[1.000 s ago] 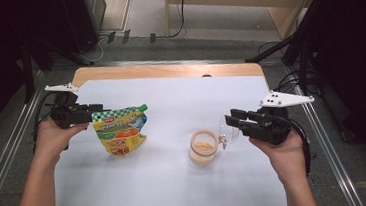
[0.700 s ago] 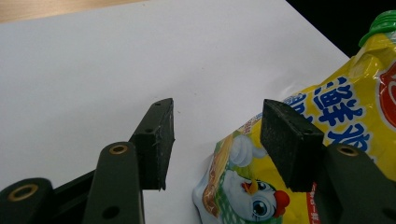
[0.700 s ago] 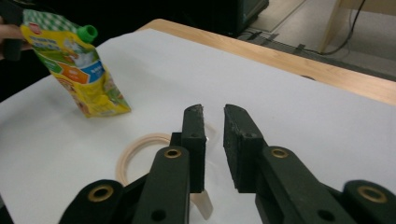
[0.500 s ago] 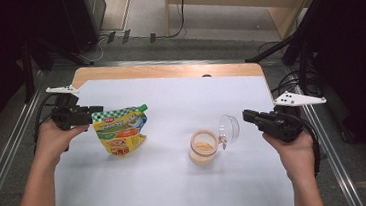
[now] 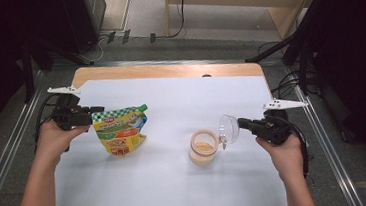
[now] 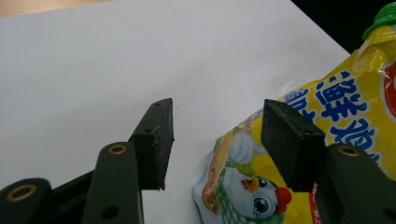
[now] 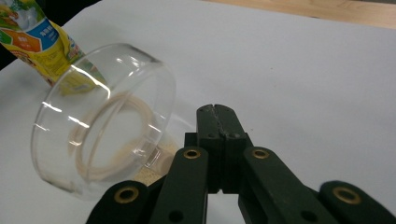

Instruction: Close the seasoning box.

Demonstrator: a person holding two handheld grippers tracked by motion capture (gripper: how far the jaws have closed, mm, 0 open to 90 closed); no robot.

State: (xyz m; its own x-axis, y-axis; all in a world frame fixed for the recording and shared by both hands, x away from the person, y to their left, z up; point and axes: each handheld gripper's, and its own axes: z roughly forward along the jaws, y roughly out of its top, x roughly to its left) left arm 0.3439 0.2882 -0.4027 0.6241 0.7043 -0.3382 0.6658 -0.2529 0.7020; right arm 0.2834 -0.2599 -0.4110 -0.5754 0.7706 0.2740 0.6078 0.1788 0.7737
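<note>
Jar (image 5: 203, 146) w/ beige powder sits lower centre of the worktop (image 5: 178, 183), lid off. Right claw (image 5: 234, 126) is clamped on the clear lid (image 5: 227, 129), held tilted just right of the jar mouth. Left claw (image 5: 93, 114) is wide apart at the yellow pouch (image 5: 120, 130), centre-left, not gripping yet. To do it well: close on the pouch's top edge near the green cap (image 5: 143, 107), keep the lid clear of the opening.

A white sheet is covering the wooden surface (image 5: 168, 70), its far edge showing bare. Grey floor (image 5: 203, 16) is lying beyond, cables (image 5: 115, 37) trailing across it; pale wooden furniture (image 5: 283, 4) is standing far right
</note>
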